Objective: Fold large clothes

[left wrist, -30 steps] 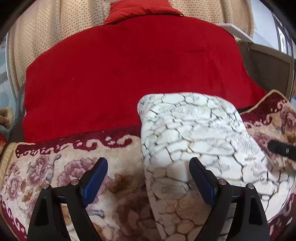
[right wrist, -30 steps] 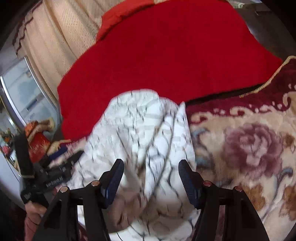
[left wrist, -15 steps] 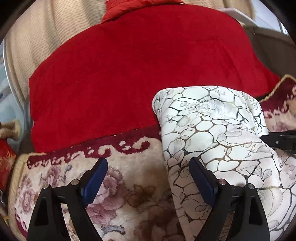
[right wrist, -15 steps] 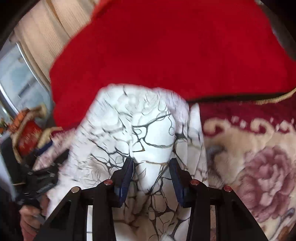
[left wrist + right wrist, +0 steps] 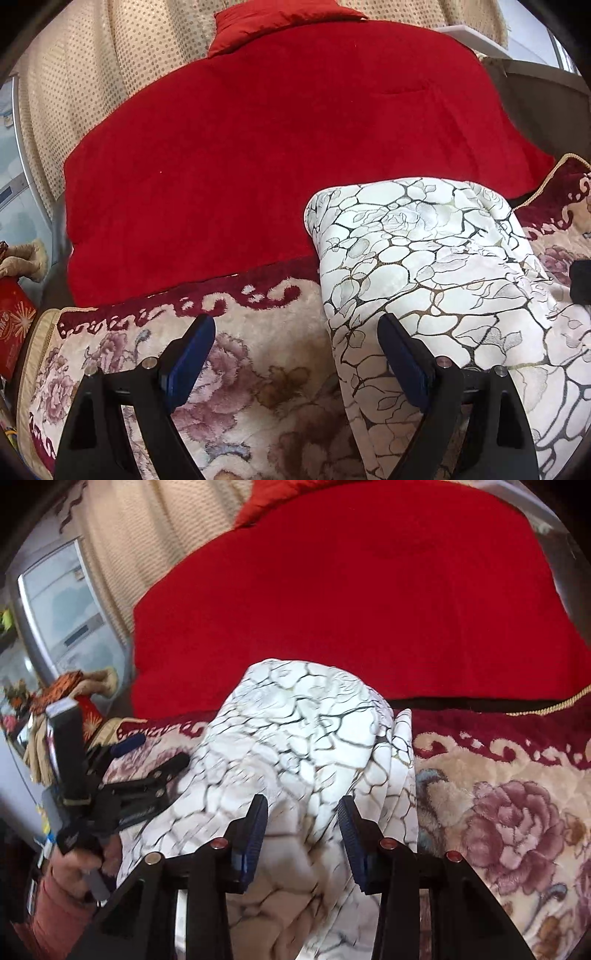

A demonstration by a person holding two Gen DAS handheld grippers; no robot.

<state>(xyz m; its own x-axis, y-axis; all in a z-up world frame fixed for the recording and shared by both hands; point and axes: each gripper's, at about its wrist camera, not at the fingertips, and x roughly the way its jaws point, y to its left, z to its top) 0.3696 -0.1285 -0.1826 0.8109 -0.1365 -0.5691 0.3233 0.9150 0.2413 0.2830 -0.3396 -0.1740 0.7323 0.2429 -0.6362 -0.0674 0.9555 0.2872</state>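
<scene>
Where the floral rug (image 5: 258, 398) meets the red blanket (image 5: 280, 155), the white garment (image 5: 436, 288) with its dark crackle print lies folded into a long bundle, its far end resting against the blanket's near edge. The left gripper (image 5: 295, 365) hangs above the garment's left edge with its blue-padded fingers (image 5: 190, 360) spread wide — one pad over bare rug, the other over the cloth, nothing held between them. From the right wrist view the garment (image 5: 295, 738) mounds up in the middle of the frame, and the right gripper (image 5: 303, 842) sits low over its near part with fingers (image 5: 253, 840) parted; cloth shows in the gap, but whether the pads touch it cannot be told. At the left of that view the left gripper (image 5: 155, 757) appears beside the garment, held by a hand (image 5: 74, 867) in a pinkish sleeve. Beyond the blanket stands a beige dotted curtain (image 5: 92, 85) — and a red box (image 5: 13, 332) sits at the far left edge.
</scene>
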